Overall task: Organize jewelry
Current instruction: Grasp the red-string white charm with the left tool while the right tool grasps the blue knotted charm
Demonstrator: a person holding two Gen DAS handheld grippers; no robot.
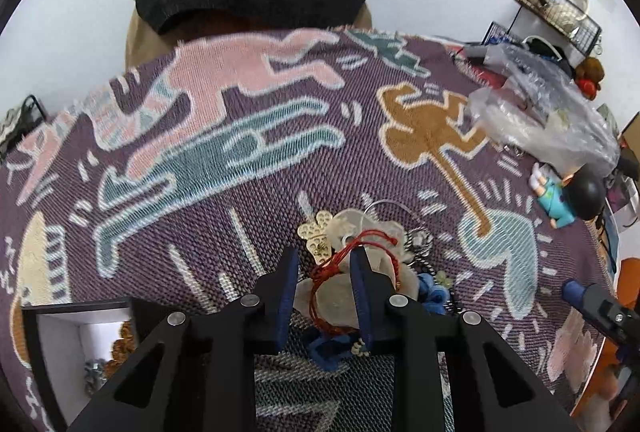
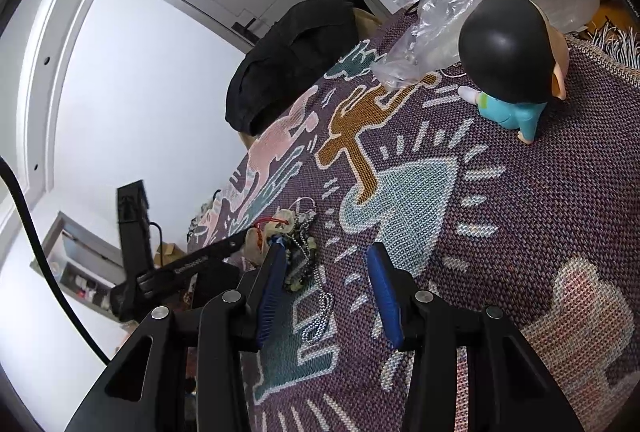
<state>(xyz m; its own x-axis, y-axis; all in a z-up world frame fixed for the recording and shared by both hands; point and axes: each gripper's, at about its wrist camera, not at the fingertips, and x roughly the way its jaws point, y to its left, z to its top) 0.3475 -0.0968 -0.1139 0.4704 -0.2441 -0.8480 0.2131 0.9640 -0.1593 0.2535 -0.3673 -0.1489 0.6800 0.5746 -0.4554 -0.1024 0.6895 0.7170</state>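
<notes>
Left tool (image 1: 325,264): jaws narrowed around the red cord bracelet (image 1: 352,252), grip unclear; jewelry pile (image 1: 360,272): on the woven tabletop (image 1: 240,159) beside the open box (image 1: 72,336); right tool (image 2: 330,260): parted, empty, above a ball chain (image 2: 318,320).

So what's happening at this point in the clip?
A person is sorting a tangled jewelry pile on a patterned woven blanket. The left gripper is down in the pile, its jaws around a red cord bracelet; whether the pads press it is unclear. The right gripper hangs open above the blanket beside a silver ball chain, holding nothing. A white-lined black box with a few pieces inside sits at the left.
</notes>
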